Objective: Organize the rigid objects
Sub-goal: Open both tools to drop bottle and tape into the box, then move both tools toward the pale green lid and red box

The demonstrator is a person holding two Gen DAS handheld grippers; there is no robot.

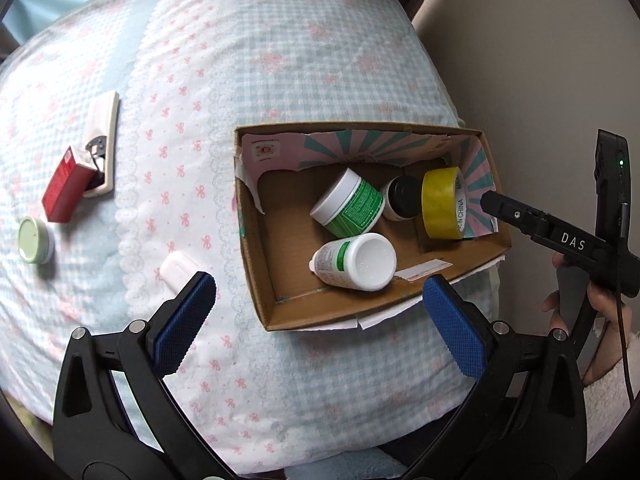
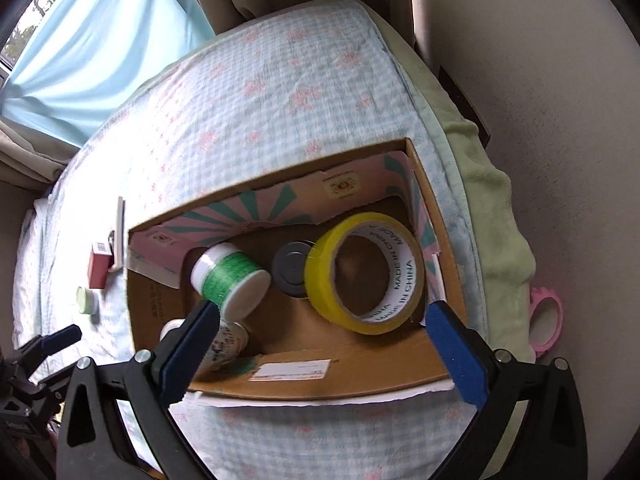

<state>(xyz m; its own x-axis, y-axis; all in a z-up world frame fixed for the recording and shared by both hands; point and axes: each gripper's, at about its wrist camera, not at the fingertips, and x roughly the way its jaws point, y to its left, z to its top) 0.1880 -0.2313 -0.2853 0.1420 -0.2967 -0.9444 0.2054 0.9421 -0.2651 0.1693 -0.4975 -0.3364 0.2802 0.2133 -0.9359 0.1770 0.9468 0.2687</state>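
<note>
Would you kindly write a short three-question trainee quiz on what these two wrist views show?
1. True or false: the yellow tape roll lies inside the cardboard box.
2. Which item is still out on the bedspread? A) the red box B) the green-labelled jar C) the dark-lidded jar
3. Fill in: the left gripper and the right gripper are both ____.

Key: 1 true; 2 A; 3 open.

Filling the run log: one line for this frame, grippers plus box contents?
left gripper: open, empty | right gripper: open, empty | cardboard box: yellow tape, two green-label jars, dark-lid jar | bedspread: red box, green-lid jar
</note>
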